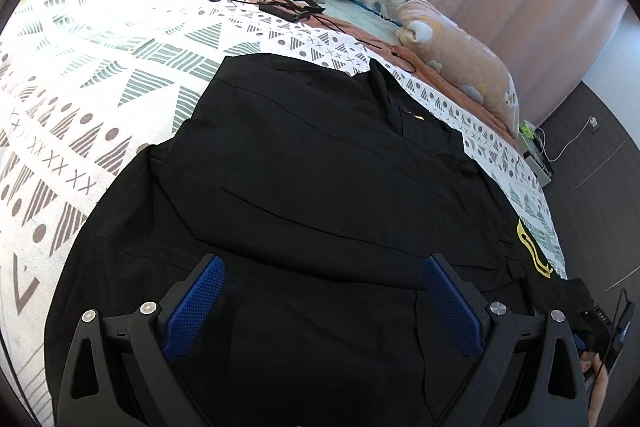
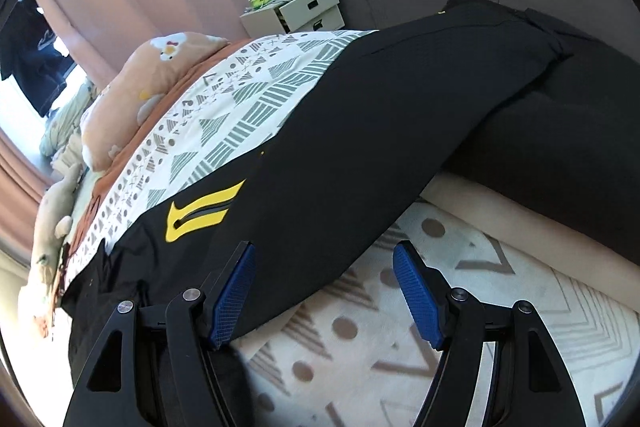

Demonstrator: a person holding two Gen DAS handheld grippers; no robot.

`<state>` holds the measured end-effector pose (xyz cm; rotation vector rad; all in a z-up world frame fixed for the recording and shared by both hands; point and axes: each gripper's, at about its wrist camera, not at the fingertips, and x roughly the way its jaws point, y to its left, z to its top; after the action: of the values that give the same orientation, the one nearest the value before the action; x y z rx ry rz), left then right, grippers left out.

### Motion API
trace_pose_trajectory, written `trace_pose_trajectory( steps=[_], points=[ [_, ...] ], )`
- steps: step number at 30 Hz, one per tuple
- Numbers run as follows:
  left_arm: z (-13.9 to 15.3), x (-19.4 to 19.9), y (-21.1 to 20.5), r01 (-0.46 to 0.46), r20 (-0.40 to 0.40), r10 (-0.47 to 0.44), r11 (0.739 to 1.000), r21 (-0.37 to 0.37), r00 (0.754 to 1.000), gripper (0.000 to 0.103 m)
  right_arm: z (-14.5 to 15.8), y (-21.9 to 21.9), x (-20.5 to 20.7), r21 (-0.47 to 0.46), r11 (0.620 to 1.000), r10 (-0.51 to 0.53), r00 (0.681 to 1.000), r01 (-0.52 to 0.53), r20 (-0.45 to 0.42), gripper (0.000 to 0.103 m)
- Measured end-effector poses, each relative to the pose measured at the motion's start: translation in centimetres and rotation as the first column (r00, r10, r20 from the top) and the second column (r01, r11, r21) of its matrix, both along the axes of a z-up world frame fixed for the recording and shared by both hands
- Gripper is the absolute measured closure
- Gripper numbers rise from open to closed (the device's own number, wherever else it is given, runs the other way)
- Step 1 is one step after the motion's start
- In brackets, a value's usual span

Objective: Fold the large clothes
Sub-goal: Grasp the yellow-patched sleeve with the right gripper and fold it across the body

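The black garment [image 1: 304, 187] lies limp on the bed [image 1: 100, 75], soft, light and likely slippery; best pinched at a hem or corner. Left hand-held gripper [image 1: 320, 291] gapes empty above it; right hand-held gripper [image 2: 326, 279] is parted too, gripping nothing, beside its edge.

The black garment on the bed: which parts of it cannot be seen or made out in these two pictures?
- Left wrist view: the black garment has its near hem hidden behind the left gripper and cut off by the frame's bottom edge.
- Right wrist view: its far end runs out of the right edge.
- Both views: folds and seams vanish in dark cloth; the yellow emblem is unreadable.
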<state>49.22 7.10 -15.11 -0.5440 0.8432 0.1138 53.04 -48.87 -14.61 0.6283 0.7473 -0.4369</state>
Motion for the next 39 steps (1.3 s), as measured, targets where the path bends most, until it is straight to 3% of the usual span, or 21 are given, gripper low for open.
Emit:
trace_pose_trajectory(
  steps=[2,4,8,13,20,26,30,39],
  points=[
    [-0.1,-0.1,0.2,-0.008,0.005,0.008,1.0,-0.016,1.0,0.004,-0.3,-0.6,0.2,-0.022,1.0,-0.009,0.999,0.01,0.049,0.048],
    [-0.2,-0.3,0.5,-0.018,0.011,0.019,0.999,-0.038,1.0,0.004,-0.5,-1.1,0.7,-0.076,0.997,-0.026,0.997,0.031,0.073,0.099],
    [-0.2,-0.7,0.8,-0.033,0.017,0.034,0.998,-0.054,0.999,0.004,0.0,-1.8,0.4,-0.013,1.0,-0.021,0.98,0.024,0.197,0.1],
    [0.4,-1.0,1.3,-0.052,0.03,0.054,0.997,-0.064,0.998,0.004,5.1,1.5,-0.7,-0.057,0.996,0.081,0.929,-0.065,0.361,0.1],
    [1.4,-1.7,2.0,-0.052,0.074,0.06,0.993,-0.105,0.995,0.005,10.9,8.5,-2.0,-0.134,0.976,0.215,0.854,-0.171,0.473,0.1],
    [2.1,-2.5,2.9,-0.079,0.089,0.09,0.99,-0.119,0.992,0.007,12.2,14.3,-1.2,-0.116,0.952,0.303,0.814,-0.284,0.496,0.1],
    [2.2,-2.9,3.9,-0.092,0.094,0.108,0.983,-0.159,0.99,0.007,11.7,17.2,-0.5,-0.088,0.94,0.329,0.808,-0.33,0.488,0.1],
    [2.3,-3.5,6.5,-0.129,0.098,0.154,0.965,-0.227,0.983,0.007,7.6,25.6,2.5,-0.07,0.862,0.487,0.78,-0.502,0.393,0.1]
  ],
)
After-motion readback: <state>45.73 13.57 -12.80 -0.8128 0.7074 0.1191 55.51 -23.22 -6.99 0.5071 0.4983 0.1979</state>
